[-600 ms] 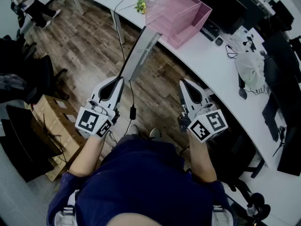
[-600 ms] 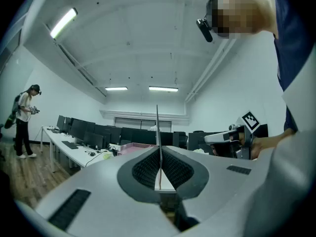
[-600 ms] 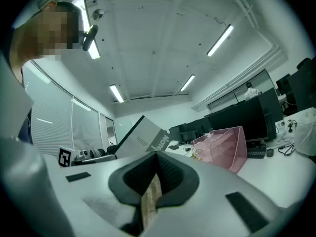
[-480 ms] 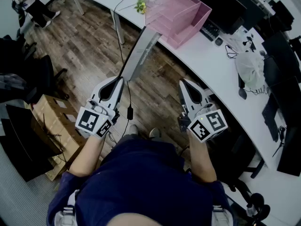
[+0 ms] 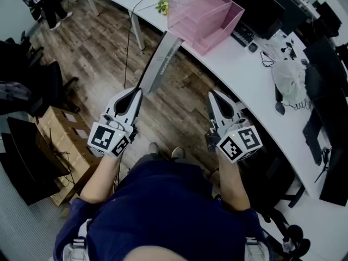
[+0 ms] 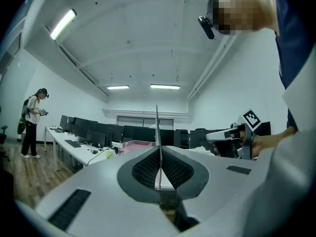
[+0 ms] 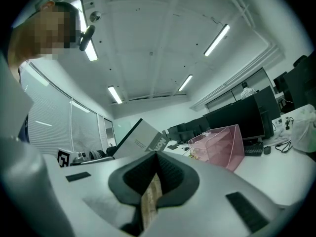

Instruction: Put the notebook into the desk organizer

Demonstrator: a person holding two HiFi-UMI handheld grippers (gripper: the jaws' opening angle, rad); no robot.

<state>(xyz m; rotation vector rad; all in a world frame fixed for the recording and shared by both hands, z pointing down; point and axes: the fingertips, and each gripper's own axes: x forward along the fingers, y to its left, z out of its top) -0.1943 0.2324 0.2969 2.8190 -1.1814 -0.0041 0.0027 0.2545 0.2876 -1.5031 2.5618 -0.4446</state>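
My left gripper (image 5: 136, 93) is shut on the lower edge of a thin grey notebook (image 5: 161, 60). The notebook slants up over the wooden floor toward the pink desk organizer (image 5: 216, 16) on the white desk. In the left gripper view the notebook (image 6: 157, 125) shows edge-on as a thin line rising from the closed jaws (image 6: 159, 154). My right gripper (image 5: 211, 94) is level beside it, shut with nothing held. From the right gripper view (image 7: 156, 153) the notebook's cover (image 7: 140, 138) stands at left, and the organizer (image 7: 220, 147) stands open at right.
The white desk (image 5: 255, 86) curves along the right with a keyboard (image 5: 242, 35), a plastic bag (image 5: 288, 79) and dark monitors. A small plant (image 5: 163, 4) stands left of the organizer. A cardboard box (image 5: 57, 140) and office chairs (image 5: 38, 83) stand at left.
Both grippers and the notebook keep their places. The person at the far upper left has moved a little, and the hanging cable below the notebook has swung left.
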